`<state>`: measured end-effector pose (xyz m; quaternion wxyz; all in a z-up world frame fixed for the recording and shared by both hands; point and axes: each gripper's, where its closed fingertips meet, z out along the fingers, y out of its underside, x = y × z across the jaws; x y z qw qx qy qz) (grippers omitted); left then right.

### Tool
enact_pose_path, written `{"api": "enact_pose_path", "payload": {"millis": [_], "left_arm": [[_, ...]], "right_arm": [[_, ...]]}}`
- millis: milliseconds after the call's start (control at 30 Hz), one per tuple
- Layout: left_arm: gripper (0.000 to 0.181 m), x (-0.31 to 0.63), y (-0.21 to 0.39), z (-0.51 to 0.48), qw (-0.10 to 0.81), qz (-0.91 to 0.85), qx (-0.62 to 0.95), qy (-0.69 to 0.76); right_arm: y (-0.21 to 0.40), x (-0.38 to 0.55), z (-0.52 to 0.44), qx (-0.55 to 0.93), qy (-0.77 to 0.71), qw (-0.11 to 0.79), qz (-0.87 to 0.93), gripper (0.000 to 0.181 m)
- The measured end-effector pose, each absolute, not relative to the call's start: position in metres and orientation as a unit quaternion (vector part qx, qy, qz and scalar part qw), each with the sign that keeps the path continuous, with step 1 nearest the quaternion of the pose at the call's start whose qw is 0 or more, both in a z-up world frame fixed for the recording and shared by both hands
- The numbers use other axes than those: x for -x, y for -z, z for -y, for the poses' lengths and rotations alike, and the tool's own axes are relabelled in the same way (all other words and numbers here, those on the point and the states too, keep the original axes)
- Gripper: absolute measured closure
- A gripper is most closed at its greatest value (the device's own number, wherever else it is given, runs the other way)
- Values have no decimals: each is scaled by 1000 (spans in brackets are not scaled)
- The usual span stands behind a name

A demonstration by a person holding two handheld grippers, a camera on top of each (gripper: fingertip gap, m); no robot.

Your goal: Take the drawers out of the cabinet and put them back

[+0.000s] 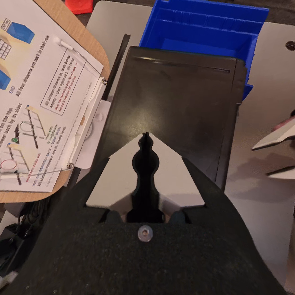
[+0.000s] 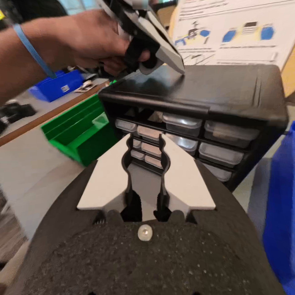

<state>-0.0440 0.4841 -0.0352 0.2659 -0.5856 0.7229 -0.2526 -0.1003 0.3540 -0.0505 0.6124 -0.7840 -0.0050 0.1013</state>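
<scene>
The black cabinet point(image 2: 207, 89) holds rows of small clear drawers point(image 2: 182, 124). Two slots at the left of its top row look dark and empty. My right gripper point(image 2: 145, 136) is open and empty, in front of the cabinet's left drawer columns, close to a drawer front point(image 2: 149, 133). My left gripper point(image 1: 146, 134) is shut on nothing, tips down on the cabinet top point(image 1: 183, 99). It also shows in the right wrist view point(image 2: 177, 63), held by a hand and touching the top's back left part. The right gripper's fingers point(image 1: 274, 138) show at the right edge of the left wrist view.
A green bin point(image 2: 76, 137) stands left of the cabinet. A blue bin point(image 1: 207, 32) stands against the cabinet's other side and shows at the right edge of the right wrist view point(image 2: 282, 191). An instruction sheet point(image 1: 47, 95) lies on a wooden board beside it. Another blue bin point(image 2: 55, 87) sits farther off.
</scene>
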Motion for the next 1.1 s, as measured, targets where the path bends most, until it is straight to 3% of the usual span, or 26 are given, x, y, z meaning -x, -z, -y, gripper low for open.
{"api": "enact_pose_path", "payload": {"millis": [67,267,367,500,667,767,967,1100], "left_arm": [[181,56,28,-497,320,-696,602,227],[172,171,-1,-458,445,-477,652,386],[166,249,41,-436,462,-387,701,382],[150,323,109,-403,416,-289,776,377],[141,370,159,-392,410,-222,830,306],[152,375,168,-409,389,-275,852,216],[156,348,157,-513,365,-509,778,50],[152,343,206,-573,221,-622,751,-17]], "right_arm": [[37,79,-348,803,-106,586,25,139],[37,34,-316,815,-114,565,62,139],[74,61,-292,805,-166,565,73,139],[135,103,-258,812,-188,550,57,138],[160,135,-239,814,-201,544,46,138],[159,147,-238,817,-195,532,103,138],[158,147,-233,815,-199,534,103,139],[160,148,-232,819,-175,533,123,139]]}}
